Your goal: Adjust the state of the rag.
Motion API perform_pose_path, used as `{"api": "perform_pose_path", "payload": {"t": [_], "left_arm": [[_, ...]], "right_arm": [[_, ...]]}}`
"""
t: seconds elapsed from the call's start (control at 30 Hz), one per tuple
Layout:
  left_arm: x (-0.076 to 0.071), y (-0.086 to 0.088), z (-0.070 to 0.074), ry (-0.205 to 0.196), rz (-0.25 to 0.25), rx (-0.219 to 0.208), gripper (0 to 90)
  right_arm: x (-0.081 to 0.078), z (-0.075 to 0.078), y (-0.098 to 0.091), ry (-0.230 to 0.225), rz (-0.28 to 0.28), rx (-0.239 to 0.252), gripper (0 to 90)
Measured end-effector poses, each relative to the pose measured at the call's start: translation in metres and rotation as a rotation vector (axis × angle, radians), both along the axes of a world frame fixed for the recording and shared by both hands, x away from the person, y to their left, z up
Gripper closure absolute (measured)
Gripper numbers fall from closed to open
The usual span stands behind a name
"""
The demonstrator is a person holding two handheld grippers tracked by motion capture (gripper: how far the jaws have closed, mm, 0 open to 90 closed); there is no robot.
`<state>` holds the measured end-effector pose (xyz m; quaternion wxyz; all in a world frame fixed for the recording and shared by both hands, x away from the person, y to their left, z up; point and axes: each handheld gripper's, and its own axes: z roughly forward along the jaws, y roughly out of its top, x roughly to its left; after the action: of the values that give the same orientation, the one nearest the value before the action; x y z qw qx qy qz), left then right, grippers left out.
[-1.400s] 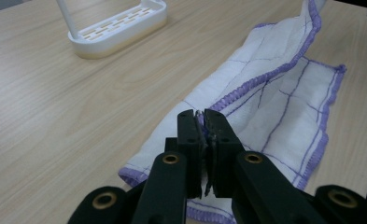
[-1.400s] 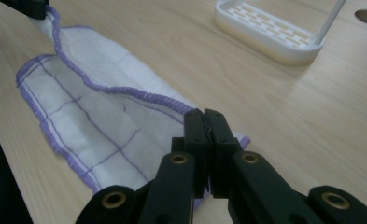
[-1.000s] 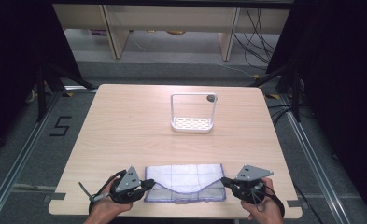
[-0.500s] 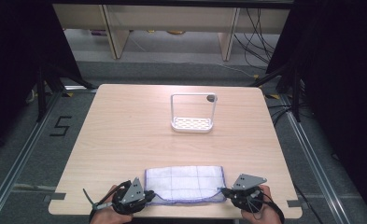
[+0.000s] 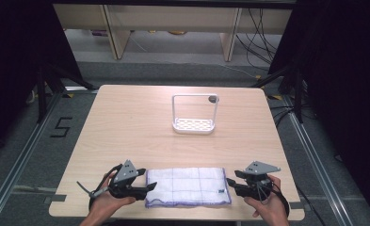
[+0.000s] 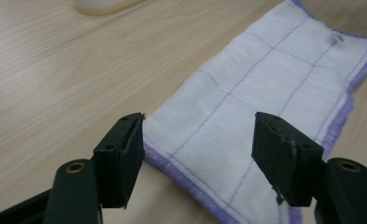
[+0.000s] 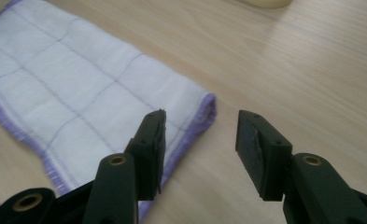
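Note:
A white cloth (image 5: 187, 186) with purple grid lines and a purple hem lies flat and folded near the table's front edge. My left gripper (image 5: 149, 187) is at its left end and my right gripper (image 5: 229, 182) at its right end. Both have just been opening their jaws. In the left gripper view the left gripper (image 6: 197, 149) stands open over the cloth's (image 6: 265, 93) hem, with no pad pressing on it. In the right gripper view the right gripper (image 7: 200, 140) is open, the cloth's (image 7: 78, 93) end lies under its left jaw, and bare wood shows between the jaws.
A white wire rack (image 5: 194, 115) with a perforated base stands upright past the table's middle, a dark round piece at its top right corner. The wooden table (image 5: 126, 132) ends just in front of my hands. Shelves and cables lie beyond the far edge.
Both grippers held the cloth's ends with its front edge sagging. They lowered it flat toward the front edge, let go, opened their jaws and drew slightly outward.

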<state>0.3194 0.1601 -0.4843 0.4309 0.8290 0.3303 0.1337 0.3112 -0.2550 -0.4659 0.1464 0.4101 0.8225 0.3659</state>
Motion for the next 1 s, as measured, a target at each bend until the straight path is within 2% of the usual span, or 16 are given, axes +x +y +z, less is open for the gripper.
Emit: {"api": "perform_pose_path", "payload": {"t": [0.07,0.1,0.17,0.2,0.33,0.37,0.4,0.43,0.47,0.5,0.53,0.7,0.87,0.9,0.97,1.0], "left_arm": [[0.008,0.003,-0.001,0.001,0.02,0.008,33.5],[0.011,0.004,-0.002,0.011,0.032,-0.004,33.4],[0.016,0.005,-0.003,0.022,0.041,-0.001,33.1],[0.017,0.004,-0.004,0.026,0.051,-0.023,32.6],[0.024,0.008,-0.004,0.032,0.053,-0.013,32.1],[0.024,0.008,-0.004,0.032,0.053,-0.013,32.1],[0.027,0.009,-0.005,0.033,0.062,-0.026,32.1],[0.028,0.009,-0.006,0.037,0.076,-0.036,32.1],[0.03,0.011,-0.007,0.045,0.066,-0.021,32.1],[0.031,0.009,-0.009,0.042,0.088,-0.045,32.1],[0.033,0.011,-0.01,0.042,0.081,-0.037,32.1],[0.04,0.015,-0.013,0.063,0.08,-0.031,32.1],[0.051,0.014,-0.015,0.092,0.105,-0.086,30.3],[0.052,0.016,-0.015,0.089,0.098,-0.067,30.3],[0.055,0.014,-0.016,0.092,0.119,-0.099,30.1],[0.058,0.015,-0.017,0.101,0.107,-0.105,30.1]], "right_arm": [[0.009,-0.004,-0.001,0.008,-0.016,0.003,52.1],[0.011,-0.004,0.0,0.022,-0.02,0.011,51.7],[0.019,-0.007,-0.001,-0.003,-0.005,0.006,50.7],[0.021,-0.007,0.0,-0.001,-0.007,0.002,50.4],[0.031,-0.007,0.005,-0.007,-0.001,-0.004,49.9],[0.031,-0.007,0.008,0.007,-0.016,0.008,49.8],[0.035,-0.007,0.008,-0.006,0.004,-0.005,49.7],[0.036,-0.007,0.009,0.003,-0.002,-0.001,49.7],[0.038,-0.008,0.01,-0.008,0.005,-0.004,49.6],[0.039,-0.008,0.01,-0.008,0.004,-0.006,49.3],[0.039,-0.007,0.01,0.011,-0.005,-0.007,49.3],[0.043,-0.011,0.007,0.001,-0.002,0.004,49.2],[0.052,-0.01,0.008,0.014,-0.008,0.014,48.3],[0.052,-0.01,0.008,0.014,-0.008,0.014,48.3],[0.057,-0.011,0.008,-0.007,0.004,0.006,48.1],[0.058,-0.01,0.009,-0.006,-0.003,-0.001,47.8]]}}
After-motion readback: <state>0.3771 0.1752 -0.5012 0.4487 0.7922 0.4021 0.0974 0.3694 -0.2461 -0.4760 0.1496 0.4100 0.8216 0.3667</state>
